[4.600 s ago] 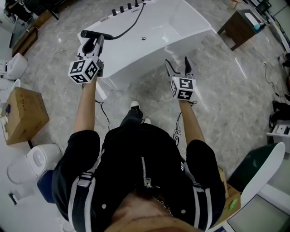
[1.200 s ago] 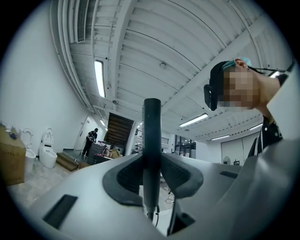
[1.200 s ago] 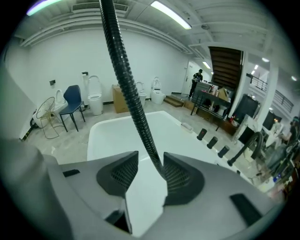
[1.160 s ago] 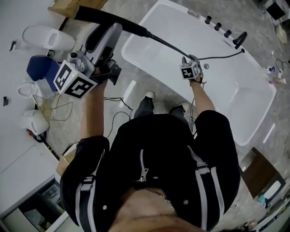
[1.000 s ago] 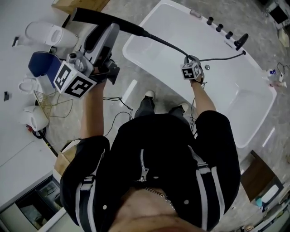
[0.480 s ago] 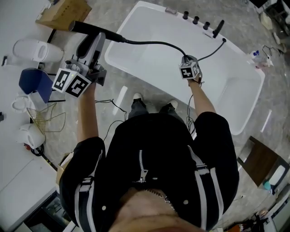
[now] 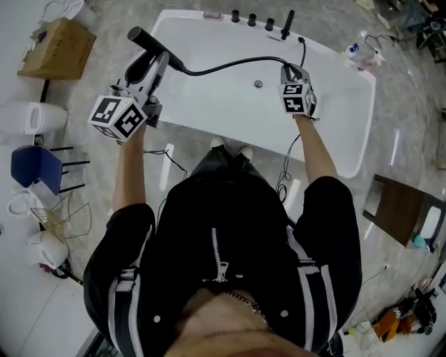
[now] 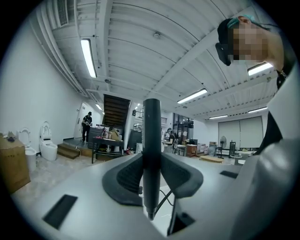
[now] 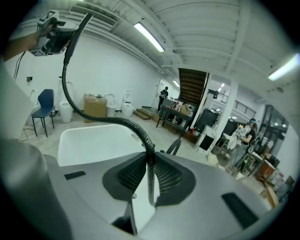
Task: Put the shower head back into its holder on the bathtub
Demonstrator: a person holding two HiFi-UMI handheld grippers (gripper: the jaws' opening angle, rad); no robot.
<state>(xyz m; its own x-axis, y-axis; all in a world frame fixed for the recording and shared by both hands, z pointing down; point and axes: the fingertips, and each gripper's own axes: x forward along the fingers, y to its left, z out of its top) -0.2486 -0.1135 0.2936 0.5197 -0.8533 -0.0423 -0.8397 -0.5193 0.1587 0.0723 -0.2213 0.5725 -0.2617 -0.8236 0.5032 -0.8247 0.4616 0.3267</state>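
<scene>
While the shower head (image 7: 144,40) is held up at the left end of the bathtub (image 7: 209,97), well apart from the fittings on the far edge, the task is judged to be at the carrying stage, with nothing seated yet. The dark handle of the shower head is pinched between the jaws of the left hand-held gripper (image 7: 152,61). In the left gripper view it is seen standing upright between the pads. The hose (image 7: 223,66) is strung across the tub from the head. It is nipped partway along by the right hand-held gripper (image 7: 290,70), whose jaws are drawn nearly together on the ribbed length.

A tilted black post (image 7: 286,24) just beside the row of knobs (image 7: 251,18) is taken to be the holder; its opening is too small to be made out. For the next move, the head would have to be carried across to that post, the handle lined up with it and then lowered in. Meanwhile the slack hose would have to be guided so that it is neither pulled taut nor kinked.
</scene>
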